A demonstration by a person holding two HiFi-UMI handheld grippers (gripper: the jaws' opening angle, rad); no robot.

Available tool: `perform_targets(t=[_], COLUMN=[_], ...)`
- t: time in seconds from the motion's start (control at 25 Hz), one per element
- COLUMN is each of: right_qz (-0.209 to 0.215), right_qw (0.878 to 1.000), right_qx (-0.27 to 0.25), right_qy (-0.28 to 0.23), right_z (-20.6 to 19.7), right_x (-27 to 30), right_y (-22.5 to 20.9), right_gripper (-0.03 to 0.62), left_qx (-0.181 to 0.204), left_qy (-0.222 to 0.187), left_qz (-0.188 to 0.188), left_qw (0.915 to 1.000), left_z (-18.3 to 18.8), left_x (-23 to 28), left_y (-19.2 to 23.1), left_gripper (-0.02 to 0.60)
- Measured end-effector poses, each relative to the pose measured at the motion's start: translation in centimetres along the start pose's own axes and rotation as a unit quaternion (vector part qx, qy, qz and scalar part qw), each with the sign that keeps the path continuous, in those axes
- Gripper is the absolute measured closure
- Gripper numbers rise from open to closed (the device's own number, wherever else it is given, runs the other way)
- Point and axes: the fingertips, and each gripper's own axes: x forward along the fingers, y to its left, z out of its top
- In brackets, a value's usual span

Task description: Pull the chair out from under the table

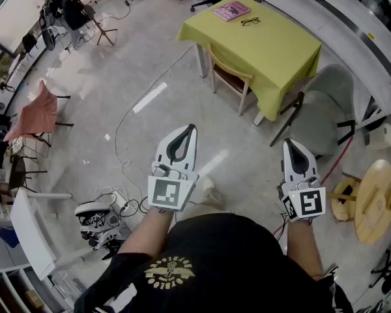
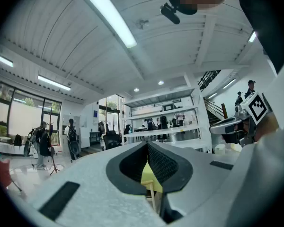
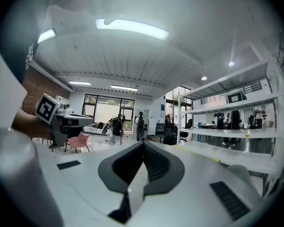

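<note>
A wooden chair with a dark red seat is tucked under the near side of a table with a yellow-green cloth, at the top of the head view. My left gripper is shut and empty, held level well short of the chair. My right gripper is also shut and empty, out to the right and level with the table's near corner. In the left gripper view, the tips of the left gripper meet, and a sliver of the yellow cloth and chair shows between the jaws. The right gripper faces the room.
A grey armchair stands right of the table, with a round wooden stool nearer me. A pink book and glasses lie on the cloth. A pink chair, cables and a power strip sit on the floor at left.
</note>
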Motion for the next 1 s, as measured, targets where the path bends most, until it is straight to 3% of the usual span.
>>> perform_targets(t=[0.28,0.68,1.0], right_qz=[-0.008,-0.035,-0.052], right_qw=[1.0,0.999,0.999], right_qx=[0.007,0.002,0.002], right_qy=[0.004,0.008,0.012], right_z=[0.2,1.5,1.5], right_x=[7.8,14.1,16.4], right_y=[0.3,1.1,-1.9], right_gripper=[0.583,0.583,0.583], left_qx=[0.001,-0.009,-0.002], left_qy=[0.005,-0.001,-0.003], left_qz=[-0.016,-0.034,-0.042], left_qw=[0.9999,0.9994,0.9991], left_z=[-1.4,-2.5,-3.0], left_x=[4.3,8.5,12.3], left_y=[6.3,13.1,14.2], left_gripper=[0.572,0.572,0.572])
